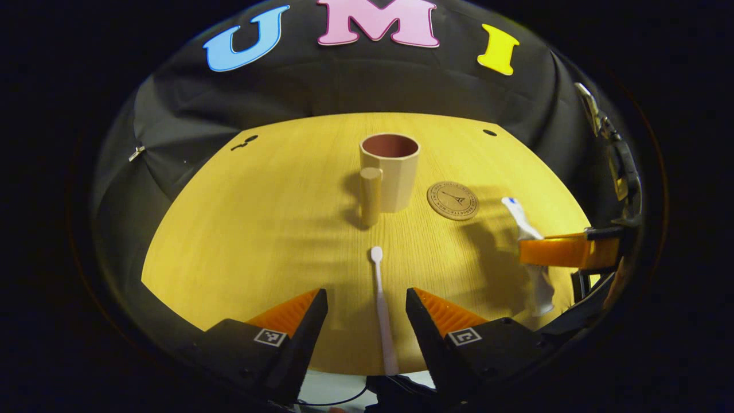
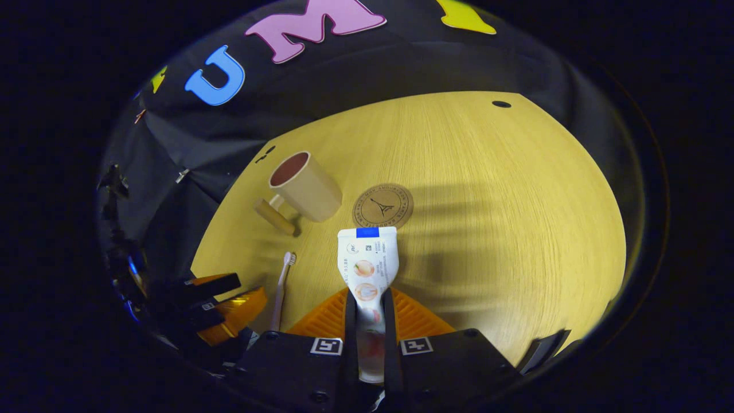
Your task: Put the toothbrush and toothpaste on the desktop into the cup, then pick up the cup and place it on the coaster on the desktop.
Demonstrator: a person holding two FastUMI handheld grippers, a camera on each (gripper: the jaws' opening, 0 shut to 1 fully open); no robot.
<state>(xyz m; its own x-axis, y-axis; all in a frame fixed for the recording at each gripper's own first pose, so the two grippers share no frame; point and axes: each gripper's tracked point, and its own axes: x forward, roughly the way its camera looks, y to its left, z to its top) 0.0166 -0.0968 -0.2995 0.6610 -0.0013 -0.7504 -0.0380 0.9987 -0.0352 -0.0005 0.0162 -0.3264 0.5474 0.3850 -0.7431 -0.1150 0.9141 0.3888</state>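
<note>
Bench (image 1: 258,229): pale wood grain, matt. Cup (image 1: 393,172): matt beige, smooth, plastic-looking, with a wooden-looking handle. Coaster (image 1: 452,200): wood-like, engraved. Toothbrush (image 1: 383,310): smooth white plastic. Toothpaste (image 2: 367,261): glossy white tube. Gripper pads (image 1: 287,314): ribbed orange plastic.

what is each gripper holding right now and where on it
The right gripper clamps the toothpaste tube across its lower body. The left gripper holds nothing; the toothbrush lies between its open fingers.

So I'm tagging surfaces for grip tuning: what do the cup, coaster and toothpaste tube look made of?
Cup: matte beige, probably plastic, with a wood-look handle.
Coaster: likely wood or cork, brown with an engraved design.
Toothpaste tube: soft glossy plastic, with a flat crimped end, pinched by the right gripper.
</note>
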